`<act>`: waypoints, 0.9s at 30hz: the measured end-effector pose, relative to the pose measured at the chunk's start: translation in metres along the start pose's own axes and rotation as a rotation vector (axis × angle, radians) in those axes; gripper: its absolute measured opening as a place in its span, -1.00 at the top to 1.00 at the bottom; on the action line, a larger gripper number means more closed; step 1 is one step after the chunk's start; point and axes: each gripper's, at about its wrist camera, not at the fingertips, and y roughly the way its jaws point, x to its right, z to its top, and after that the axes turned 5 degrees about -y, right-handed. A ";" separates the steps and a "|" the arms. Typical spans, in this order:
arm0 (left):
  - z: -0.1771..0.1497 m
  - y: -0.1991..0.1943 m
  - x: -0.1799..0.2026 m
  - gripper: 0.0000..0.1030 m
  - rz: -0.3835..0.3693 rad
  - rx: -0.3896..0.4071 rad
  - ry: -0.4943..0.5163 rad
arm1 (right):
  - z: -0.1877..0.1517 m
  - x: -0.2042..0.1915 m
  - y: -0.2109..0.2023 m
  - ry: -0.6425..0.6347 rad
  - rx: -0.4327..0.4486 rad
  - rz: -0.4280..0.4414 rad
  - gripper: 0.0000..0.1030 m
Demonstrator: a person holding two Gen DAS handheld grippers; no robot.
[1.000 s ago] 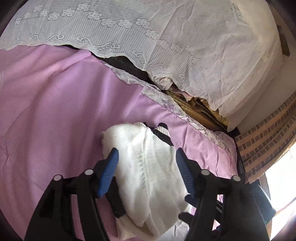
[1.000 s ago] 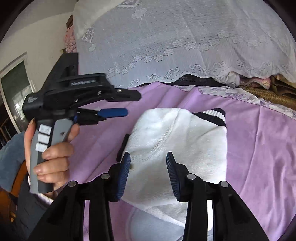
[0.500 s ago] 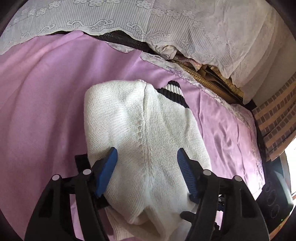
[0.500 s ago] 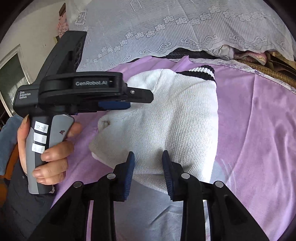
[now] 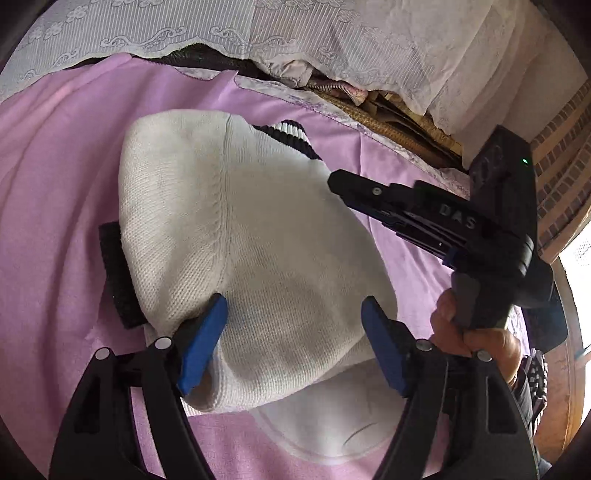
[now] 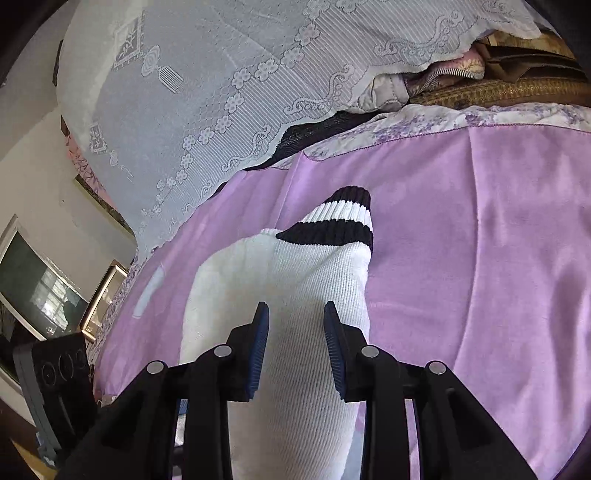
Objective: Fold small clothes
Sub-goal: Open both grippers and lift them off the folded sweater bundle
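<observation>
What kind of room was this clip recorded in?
Most likely a bedroom in a home. The white sweater lies on a purple bedsheet, a lace cover drapes over piled bedding behind it, and a framed mirror stands at the left.

Purple bedspread, lace cover

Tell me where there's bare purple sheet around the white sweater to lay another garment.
Bare sheet lies to the right of the white sweater and its striped cuff. Another bare stretch lies on the sweater's opposite side, up to the lace cover. It is crowded by the bedding pile and where the right gripper hovers.
</observation>
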 end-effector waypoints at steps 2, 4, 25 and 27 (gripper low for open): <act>-0.002 0.000 0.002 -0.39 0.028 -0.003 0.018 | -0.002 0.006 0.008 -0.001 -0.004 0.007 0.44; -0.002 0.000 0.003 -0.39 0.036 0.005 0.024 | -0.002 0.010 0.001 0.007 0.007 0.003 0.45; -0.020 0.000 -0.034 -0.77 0.243 0.018 -0.128 | -0.087 -0.008 -0.052 -0.039 -0.048 -0.077 0.02; -0.026 -0.008 -0.029 -0.76 0.275 0.051 -0.112 | -0.091 -0.012 -0.062 -0.053 -0.019 -0.091 0.02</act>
